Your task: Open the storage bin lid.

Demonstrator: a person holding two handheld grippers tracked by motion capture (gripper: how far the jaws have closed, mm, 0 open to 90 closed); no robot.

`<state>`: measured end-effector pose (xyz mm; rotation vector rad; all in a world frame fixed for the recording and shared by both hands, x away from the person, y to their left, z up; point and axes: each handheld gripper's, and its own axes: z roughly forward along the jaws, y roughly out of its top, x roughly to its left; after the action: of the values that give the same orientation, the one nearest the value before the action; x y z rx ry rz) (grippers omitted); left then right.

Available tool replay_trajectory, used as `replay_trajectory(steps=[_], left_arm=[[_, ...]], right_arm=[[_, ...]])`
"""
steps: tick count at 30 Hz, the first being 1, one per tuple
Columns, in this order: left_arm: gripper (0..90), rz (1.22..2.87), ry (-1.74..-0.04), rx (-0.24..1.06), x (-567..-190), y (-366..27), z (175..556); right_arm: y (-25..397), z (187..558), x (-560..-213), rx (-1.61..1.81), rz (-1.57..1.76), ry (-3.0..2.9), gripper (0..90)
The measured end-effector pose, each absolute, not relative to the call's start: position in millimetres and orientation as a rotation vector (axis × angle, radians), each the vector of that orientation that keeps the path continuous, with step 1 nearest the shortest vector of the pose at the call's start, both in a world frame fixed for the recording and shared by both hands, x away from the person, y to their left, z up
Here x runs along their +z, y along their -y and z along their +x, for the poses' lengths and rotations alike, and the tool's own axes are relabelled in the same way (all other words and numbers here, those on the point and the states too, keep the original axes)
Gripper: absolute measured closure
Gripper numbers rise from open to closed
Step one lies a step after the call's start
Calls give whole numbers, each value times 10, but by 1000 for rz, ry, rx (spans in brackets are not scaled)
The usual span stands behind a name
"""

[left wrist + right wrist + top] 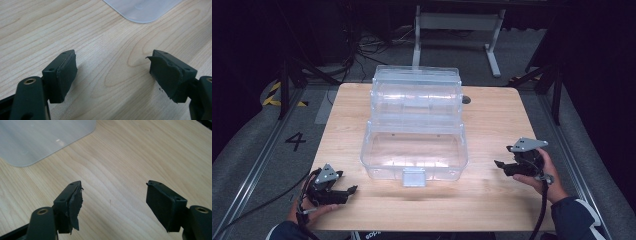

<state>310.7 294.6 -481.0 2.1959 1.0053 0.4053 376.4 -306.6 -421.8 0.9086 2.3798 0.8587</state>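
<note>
A big see-through plastic box [414,155] with its lid [416,92] standing open sits in the middle of the light wooden worktop [492,125]. The lid leans up and back behind the tub. A small see-through latch flap [414,177] hangs at the middle of the front wall.

The left gripper [346,192] is low by the front left corner of the worktop, a little way from the box. Its jaws are spread wide with nothing between them, just bare wood. In the left gripper view, one rounded corner of the box [141,10] peeks in at the top.

The right gripper [501,165] is on the other side, near the box's right wall but not touching it. Its jaws are spread wide too, and hold nothing. In the right gripper view, a rounded corner of the box [37,137] shows at the top left.

The box looks light, since nothing can be seen inside it. The plastic looks thin and smooth, so it may slide on the wood when pushed, and the walls may bend a bit if squeezed hard. The lid would likely swing on its back edge. A good place to hold is the top rim of the lid or the rim of the tub, with a gentle pinch. The latch flap is small and needs a careful grip.
</note>
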Motion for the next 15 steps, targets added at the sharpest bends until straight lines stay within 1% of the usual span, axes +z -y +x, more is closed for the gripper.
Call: replay_trajectory(steps=[15], left_arm=[[209, 2201, -1007, 397, -4808, -2935, 3118]], right_arm=[[3393, 3555, -4609, 875, 1023, -2342, 288]])
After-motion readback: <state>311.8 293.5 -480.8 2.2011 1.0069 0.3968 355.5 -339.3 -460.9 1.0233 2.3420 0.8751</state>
